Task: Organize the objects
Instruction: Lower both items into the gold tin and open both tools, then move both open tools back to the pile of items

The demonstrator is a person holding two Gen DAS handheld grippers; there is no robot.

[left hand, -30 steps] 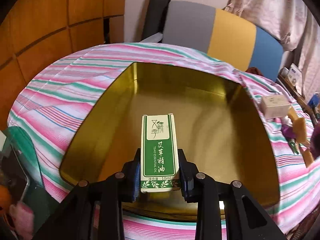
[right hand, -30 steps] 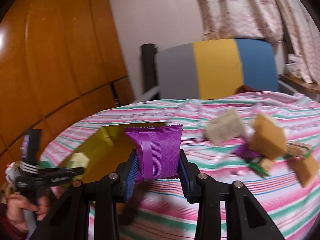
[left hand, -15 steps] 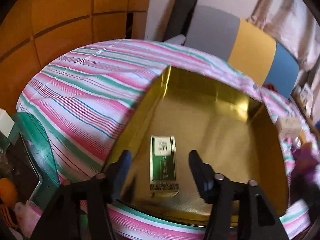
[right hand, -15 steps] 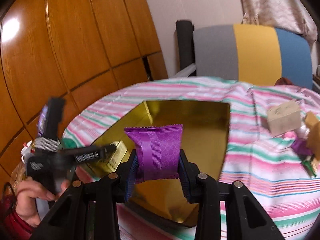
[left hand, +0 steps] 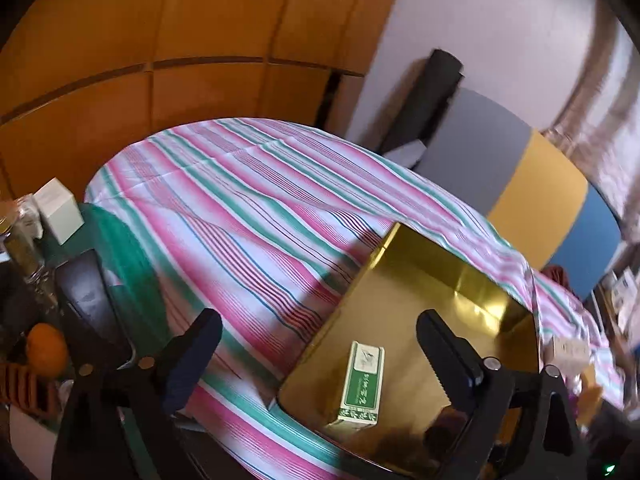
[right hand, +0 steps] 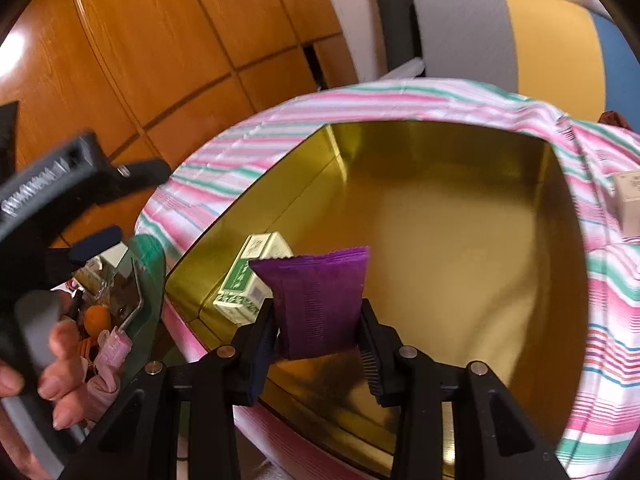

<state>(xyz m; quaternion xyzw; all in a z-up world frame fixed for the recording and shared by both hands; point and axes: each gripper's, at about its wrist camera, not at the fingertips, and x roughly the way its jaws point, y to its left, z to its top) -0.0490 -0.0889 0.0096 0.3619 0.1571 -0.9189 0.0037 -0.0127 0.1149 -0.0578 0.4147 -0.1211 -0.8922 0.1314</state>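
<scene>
A gold tin tray (left hand: 472, 280) (right hand: 460, 136) sits on the striped tablecloth. A green and white essential-oil box (left hand: 360, 386) (right hand: 248, 276) lies flat in the tray's near left corner. My left gripper (left hand: 320, 354) is open and empty, pulled back to the left of the tray above the cloth. My right gripper (right hand: 318, 332) is shut on a purple sachet (right hand: 318, 300) and holds it above the tray's near edge, just right of the green box. The left gripper's body (right hand: 48, 184) and the hand holding it show at the left of the right wrist view.
A beige box (right hand: 628, 200) lies on the cloth right of the tray. Left of the table are a green surface with a white box (left hand: 58, 210), a jar (left hand: 20, 240) and an orange (left hand: 46, 350). A grey, yellow and blue chair (left hand: 532, 188) stands behind.
My left gripper let go of the green box, opened wide and drew back to the left. My right gripper carried the purple sachet leftward to above the tray.
</scene>
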